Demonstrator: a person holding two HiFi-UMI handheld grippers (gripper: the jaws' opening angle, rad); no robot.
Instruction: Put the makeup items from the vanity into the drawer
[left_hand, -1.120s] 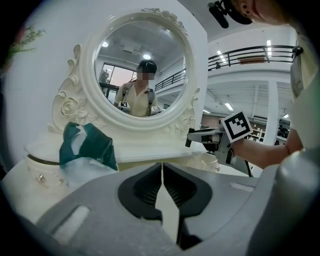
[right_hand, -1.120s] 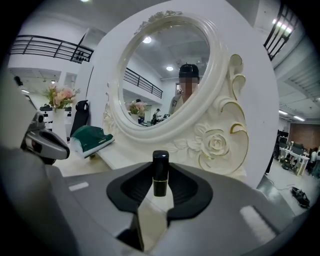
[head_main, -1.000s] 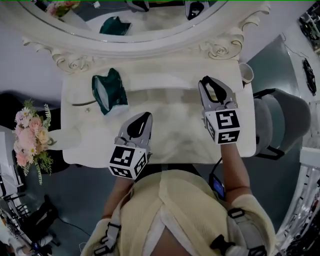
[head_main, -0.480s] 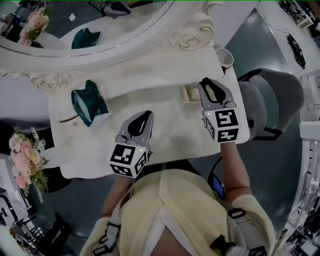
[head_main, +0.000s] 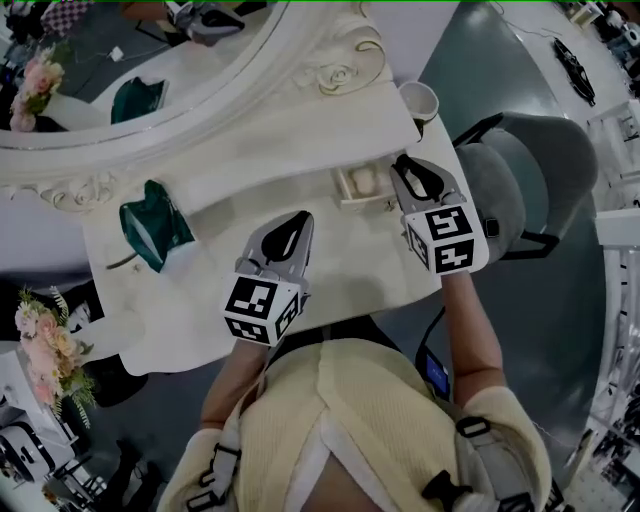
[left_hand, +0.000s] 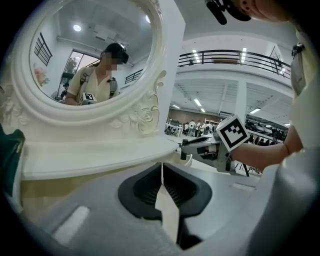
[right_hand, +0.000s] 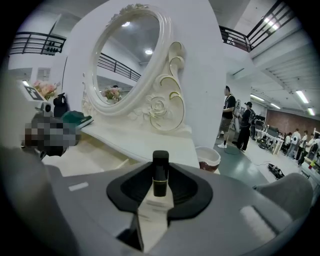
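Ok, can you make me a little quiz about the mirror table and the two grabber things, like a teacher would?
1. True or false: the left gripper has something between its jaws.
2. What is the right gripper shut on? A) a black tube B) a spoon C) a flower
3. In the head view, which gripper is nearer the green pouch on the vanity?

Key
1. False. Its jaws are together with nothing between them.
2. A. The tube stands upright between the jaws.
3. The left gripper.
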